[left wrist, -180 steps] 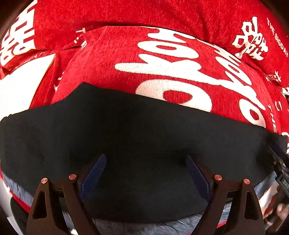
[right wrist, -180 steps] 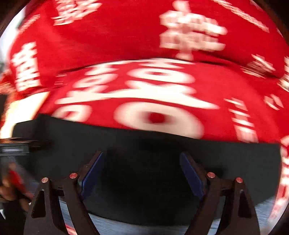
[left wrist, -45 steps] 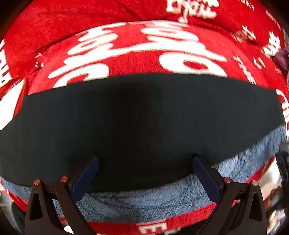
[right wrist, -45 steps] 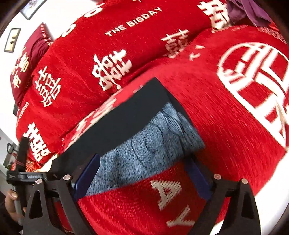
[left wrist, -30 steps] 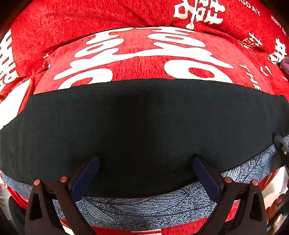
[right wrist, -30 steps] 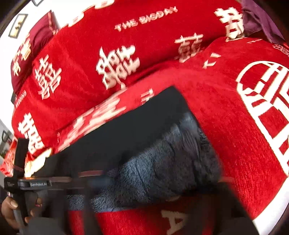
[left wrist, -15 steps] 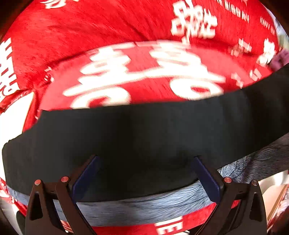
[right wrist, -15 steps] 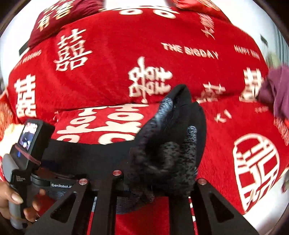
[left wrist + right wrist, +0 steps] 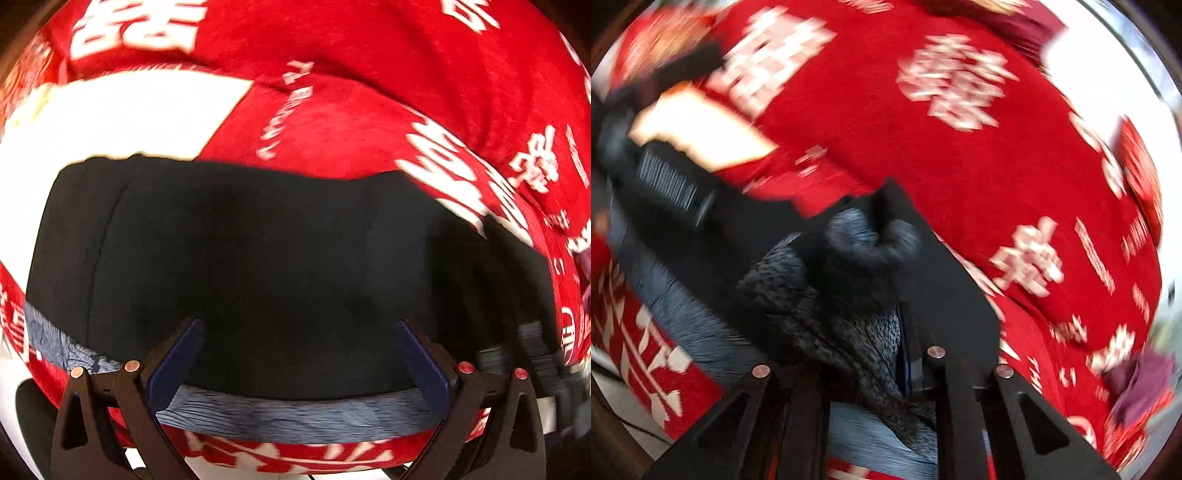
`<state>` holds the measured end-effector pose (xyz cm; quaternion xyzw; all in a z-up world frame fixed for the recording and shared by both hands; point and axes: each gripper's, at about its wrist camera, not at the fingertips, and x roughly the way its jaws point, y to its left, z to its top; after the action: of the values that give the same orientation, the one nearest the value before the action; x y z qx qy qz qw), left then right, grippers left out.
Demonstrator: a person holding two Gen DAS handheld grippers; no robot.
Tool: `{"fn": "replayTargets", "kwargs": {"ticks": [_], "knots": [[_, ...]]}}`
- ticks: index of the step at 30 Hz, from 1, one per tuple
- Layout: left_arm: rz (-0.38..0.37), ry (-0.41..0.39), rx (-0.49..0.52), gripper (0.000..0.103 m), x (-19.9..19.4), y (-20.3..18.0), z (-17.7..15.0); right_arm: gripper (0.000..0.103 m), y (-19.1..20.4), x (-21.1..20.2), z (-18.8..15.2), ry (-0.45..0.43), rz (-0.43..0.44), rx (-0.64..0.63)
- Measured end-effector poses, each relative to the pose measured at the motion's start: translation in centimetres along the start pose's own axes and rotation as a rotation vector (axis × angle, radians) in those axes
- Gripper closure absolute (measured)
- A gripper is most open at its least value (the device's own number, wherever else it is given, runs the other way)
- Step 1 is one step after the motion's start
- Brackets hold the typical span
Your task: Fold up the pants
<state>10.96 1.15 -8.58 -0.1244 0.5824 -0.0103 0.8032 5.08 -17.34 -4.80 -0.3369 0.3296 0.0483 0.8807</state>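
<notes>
The red bedspread (image 9: 332,122) with white lettering covers the bed and is the landmark here. On it lie the pants (image 9: 280,258), black with a blue-grey patterned lining showing along the edge nearest the camera; they lie flat across the spread's near part, just in front of its large white panel (image 9: 110,114).

The step in hand looks like carrying 1 end of the pants over the rest to make a fold. To do it well, the carried end should travel low and straight across the flat part, keeping the cloth taut enough that the layers do not bunch, and come down with its edges square on the edges below before it is let go. The flat part should be kept from dragging along the bedspread. The right view is blurred, so how well the edges line up cannot be judged yet.

The right gripper (image 9: 864,325) has its jaws drawn narrow on a bunched fold of the pants, lining outward, lifted above the bedspread. The left gripper (image 9: 295,354) stands wide, its 2 blue pads (image 9: 173,354) on either side of the pants' near edge and gripping nothing; whether they touch the cloth cannot be told.
</notes>
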Motion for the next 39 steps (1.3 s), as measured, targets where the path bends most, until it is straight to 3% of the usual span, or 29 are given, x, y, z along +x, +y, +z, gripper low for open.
{"fn": "replayTargets", "kwargs": {"ticks": [3, 6, 9, 11, 12, 13, 19, 25, 27, 29, 31, 32, 35, 39], "knots": [[-0.004, 0.013, -0.007, 0.0, 0.7, 1.0, -0.4, 0.087, 4.7, 2.3, -0.1, 0.064, -0.005, -0.085], [-0.013, 0.006, 0.012, 0.0, 0.9, 1.2, -0.4, 0.082, 6.7, 2.5, -0.4, 0.06, -0.101, -0.147], [-0.046, -0.002, -0.005, 0.0, 0.8, 1.1, 0.2, 0.076, 7.3, 2.1, -0.2, 0.078, -0.126, -0.195], [-0.071, -0.011, -0.024, 0.0, 0.4, 1.4, 0.6, 0.056, 6.2, 0.5, 0.2, 0.064, -0.058, -0.152], [-0.074, -0.02, -0.025, 0.0, 0.2, 1.2, 0.8, 0.025, 5.3, -0.9, 0.6, 0.039, -0.022, -0.1], [-0.07, -0.031, -0.02, 0.0, -0.1, 1.0, 1.0, 0.011, 4.6, -1.8, 0.8, 0.011, 0.002, -0.064], [-0.096, -0.052, 0.047, 0.0, -2.2, -2.3, 0.9, 0.008, -3.3, -7.7, -1.2, -0.127, 0.266, 0.289], [-0.219, -0.05, 0.246, 0.0, -3.6, -10.8, -1.4, 0.005, -11.1, -2.4, -9.3, 0.025, 0.431, 0.642], [-0.284, 0.0, 0.257, 0.0, -2.5, -12.6, -2.3, 0.005, -12.7, -0.2, -12.4, 0.069, 0.523, 0.774], [-0.333, 0.093, 0.222, 0.0, 0.1, -13.2, -3.1, 0.005, -13.1, 1.3, -14.5, 0.106, 0.56, 0.851], [-0.311, 0.133, 0.206, 0.0, 2.3, -13.0, -3.8, 0.005, -13.3, 1.9, -15.4, 0.114, 0.552, 0.87], [-0.305, 0.093, 0.236, 0.0, 2.0, -13.3, -4.1, 0.004, -13.3, 2.2, -15.8, 0.124, 0.551, 0.869], [-0.259, 0.084, 0.294, 0.0, 1.6, -14.3, -4.7, 0.003, -14.4, 2.1, -15.9, 0.138, 0.552, 0.868], [-0.204, 0.065, 0.326, 0.0, 1.9, -15.1, -5.2, 0.003, -17.9, 0.8, -13.7, -0.008, 0.545, 0.853]]}}
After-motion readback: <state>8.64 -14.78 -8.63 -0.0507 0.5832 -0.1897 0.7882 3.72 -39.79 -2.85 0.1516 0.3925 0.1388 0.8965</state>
